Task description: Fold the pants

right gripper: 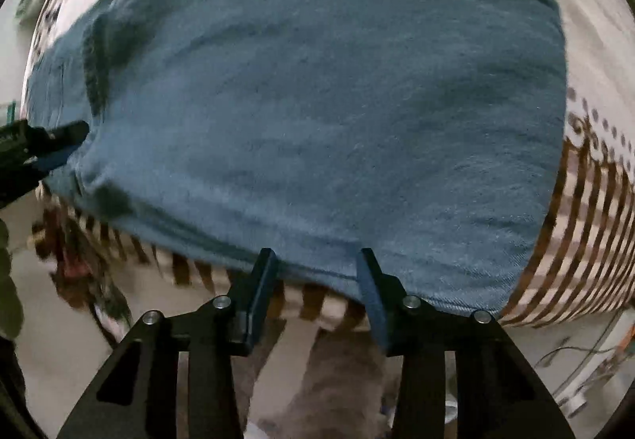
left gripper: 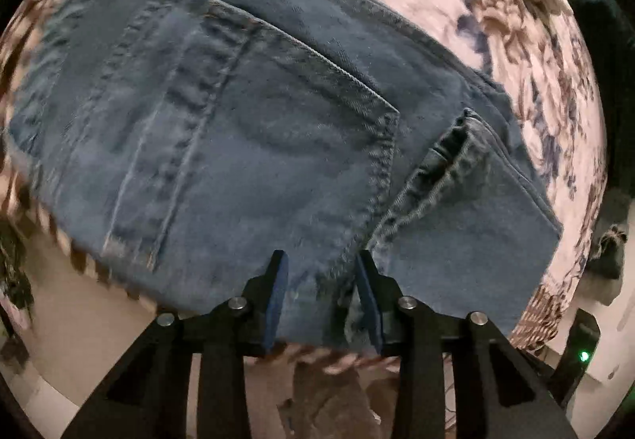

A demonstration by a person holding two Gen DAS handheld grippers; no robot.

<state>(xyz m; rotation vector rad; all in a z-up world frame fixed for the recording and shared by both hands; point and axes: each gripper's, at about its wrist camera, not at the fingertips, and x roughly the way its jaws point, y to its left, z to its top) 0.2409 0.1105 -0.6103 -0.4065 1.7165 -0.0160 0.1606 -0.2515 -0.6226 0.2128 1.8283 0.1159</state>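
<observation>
Spread over a flower-and-stripe printed bedcover (right gripper: 587,208), the pants (left gripper: 246,145) lie flat and already doubled, each of the left gripper (left gripper: 322,272) and right gripper (right gripper: 317,268) part-open astride the near edge, seemingly unclamped; thick, floppy denim, weighty, best pinched at that layered edge.

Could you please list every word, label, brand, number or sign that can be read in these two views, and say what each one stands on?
None: no readable text shows in either view.
The jeans show a back pocket and stitching, but no brand tag or printing.
The patterned bedcover carries only stripes, dots and floral shapes.
The green light at the lower right of the left wrist view is a plain dot, not a sign.
</observation>
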